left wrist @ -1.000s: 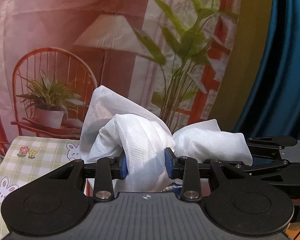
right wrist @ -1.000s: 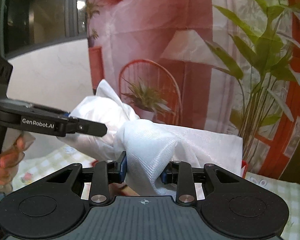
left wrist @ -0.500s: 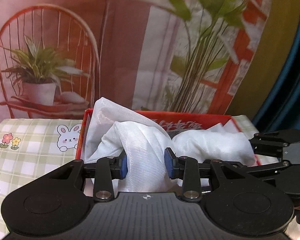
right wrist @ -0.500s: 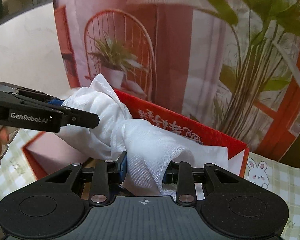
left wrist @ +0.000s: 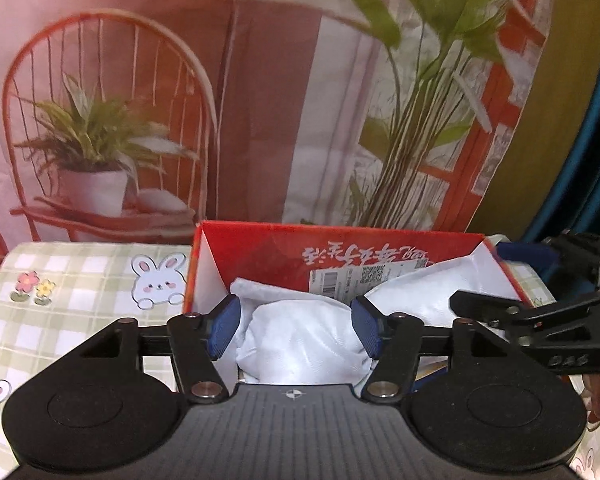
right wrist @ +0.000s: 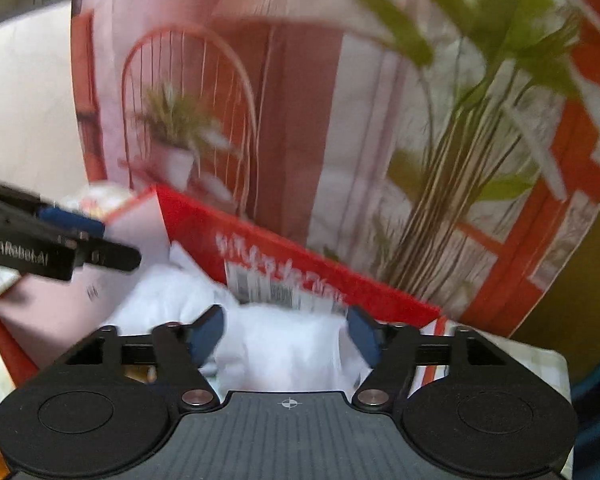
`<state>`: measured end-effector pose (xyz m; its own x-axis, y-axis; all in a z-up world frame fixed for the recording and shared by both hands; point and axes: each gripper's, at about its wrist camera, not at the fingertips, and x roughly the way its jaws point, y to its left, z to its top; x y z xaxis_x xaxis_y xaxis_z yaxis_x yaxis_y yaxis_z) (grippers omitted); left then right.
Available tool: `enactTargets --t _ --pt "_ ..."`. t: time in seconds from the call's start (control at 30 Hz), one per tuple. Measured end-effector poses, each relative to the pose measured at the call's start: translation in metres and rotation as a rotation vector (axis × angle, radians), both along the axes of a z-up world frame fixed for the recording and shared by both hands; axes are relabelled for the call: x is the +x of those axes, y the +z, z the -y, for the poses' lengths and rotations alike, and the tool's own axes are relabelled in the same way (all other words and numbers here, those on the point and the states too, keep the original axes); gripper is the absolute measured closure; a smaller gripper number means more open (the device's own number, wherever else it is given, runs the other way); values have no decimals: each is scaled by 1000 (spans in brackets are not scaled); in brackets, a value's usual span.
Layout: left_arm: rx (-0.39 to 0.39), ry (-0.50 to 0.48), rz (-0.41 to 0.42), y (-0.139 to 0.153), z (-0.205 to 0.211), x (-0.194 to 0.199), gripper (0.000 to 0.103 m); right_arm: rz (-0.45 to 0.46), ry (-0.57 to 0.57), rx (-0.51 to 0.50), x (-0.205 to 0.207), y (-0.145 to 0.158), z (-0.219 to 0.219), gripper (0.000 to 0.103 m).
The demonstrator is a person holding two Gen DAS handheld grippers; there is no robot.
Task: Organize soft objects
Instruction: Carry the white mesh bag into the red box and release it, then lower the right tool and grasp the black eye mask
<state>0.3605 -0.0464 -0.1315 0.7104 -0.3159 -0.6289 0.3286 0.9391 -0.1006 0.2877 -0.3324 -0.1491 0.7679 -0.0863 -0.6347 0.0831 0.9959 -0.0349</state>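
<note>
On a checked tablecloth (left wrist: 80, 280), the red box (left wrist: 260, 248) holds the white cloth (left wrist: 304, 340); the left gripper (left wrist: 294, 326) and right gripper (right wrist: 284, 334) have just opened, pads clear of the cloth between them.

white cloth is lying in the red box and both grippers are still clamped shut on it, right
Not quite. The white cloth does lie in the red box, but both grippers have just been opening: the left gripper and right gripper stand apart from the cloth between them, as each wrist view shows.

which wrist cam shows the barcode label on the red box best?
Left wrist: the barcode label is sharp on the red box inner wall, above the white cloth. Right wrist shows the same label, but motion-blurred and at a slant.
</note>
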Motion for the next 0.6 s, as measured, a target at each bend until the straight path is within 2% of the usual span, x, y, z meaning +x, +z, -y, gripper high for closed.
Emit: enactTargets --t 0.07,0.1,0.17,0.23,0.37,0.43,0.53,0.6 --pt "11 6 34 7 -2 -11 28 73 -22 12 -12 9 -1 1" --pt "19 15 52 10 -2 -17 24 100 -31 17 -17 15 0 0" --pt "23 32 93 18 -5 -31 8 145 -46 34 -28 24 -1 0" --pt "5 42 126 25 -10 -44 2 178 -62 60 -38 33 0 0" --pt "-67 33 93 34 -22 -60 0 228 -101 107 -61 46 -2 0" --pt "-80 49 75 34 -27 -70 0 246 -133 89 -75 49 -7 0" --pt "-78 66 122 30 -33 -91 0 313 -238 32 -105 47 -20 0" --pt "-63 74 159 27 -35 -108 0 330 -229 55 -123 43 -27 0"
